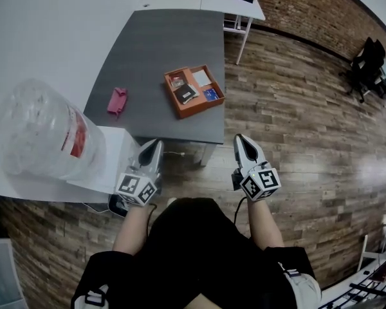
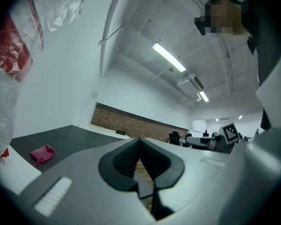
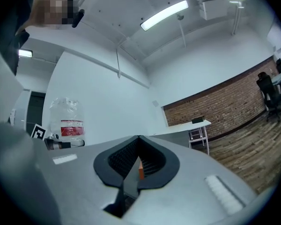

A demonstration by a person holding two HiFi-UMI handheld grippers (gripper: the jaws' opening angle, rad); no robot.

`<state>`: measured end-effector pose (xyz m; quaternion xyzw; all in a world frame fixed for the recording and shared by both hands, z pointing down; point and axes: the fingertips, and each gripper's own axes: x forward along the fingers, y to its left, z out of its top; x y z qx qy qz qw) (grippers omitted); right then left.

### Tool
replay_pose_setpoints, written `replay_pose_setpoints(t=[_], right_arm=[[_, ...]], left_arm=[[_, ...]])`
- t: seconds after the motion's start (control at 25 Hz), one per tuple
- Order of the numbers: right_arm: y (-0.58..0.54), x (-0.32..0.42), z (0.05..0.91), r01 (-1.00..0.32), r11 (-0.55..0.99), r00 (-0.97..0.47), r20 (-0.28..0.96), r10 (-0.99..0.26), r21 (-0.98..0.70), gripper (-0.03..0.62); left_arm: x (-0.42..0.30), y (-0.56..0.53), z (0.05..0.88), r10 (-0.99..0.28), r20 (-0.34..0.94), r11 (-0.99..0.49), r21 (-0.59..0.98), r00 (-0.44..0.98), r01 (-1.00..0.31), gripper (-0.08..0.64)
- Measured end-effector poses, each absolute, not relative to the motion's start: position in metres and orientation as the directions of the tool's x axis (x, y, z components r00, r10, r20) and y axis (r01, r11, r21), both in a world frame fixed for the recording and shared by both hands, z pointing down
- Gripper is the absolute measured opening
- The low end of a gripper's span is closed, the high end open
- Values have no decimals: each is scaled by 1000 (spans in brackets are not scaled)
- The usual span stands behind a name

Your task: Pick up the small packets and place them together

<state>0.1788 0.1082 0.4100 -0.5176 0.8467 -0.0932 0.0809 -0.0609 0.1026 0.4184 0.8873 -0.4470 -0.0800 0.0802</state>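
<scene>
**A:** What have your grippers got in them?

**B:** Nothing. My left gripper (image 1: 157,143) is clenched, its tips meeting with only floor showing through the gap behind them. My right gripper (image 1: 239,138) is clenched too, and the bit of orange between its jaws is just the tray far off. I'm holding both level in front of me, short of the table (image 1: 161,44).

**A:** And the packets?

**B:** The packets (image 1: 193,89) are in the orange tray (image 1: 202,107) near the table's right edge. I count about four: a reddish one, a white one, a black one and a blue one, close to each other inside it.

**A:** So is the job done?

**B:** I can't settle that. They lie together in the tray, which fits a finished gathering. It fits just as well a tray they are meant to be lifted out of and grouped elsewhere.

**A:** Anything lying apart?

**B:** A crumpled pink thing (image 1: 117,100) sits well to the left of the tray. I can't tell whether it is a packet or a cloth. The water jug (image 1: 38,131) stands beside my left gripper.
</scene>
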Motion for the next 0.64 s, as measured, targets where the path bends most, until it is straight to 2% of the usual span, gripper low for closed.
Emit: replay_pose_setpoints(t=[0.64], right_arm=[[93, 149, 398, -869, 457, -460, -31, -888, -191, 2]], left_arm=[[-69, 80, 413, -770, -79, -633, 214, 633, -744, -2]])
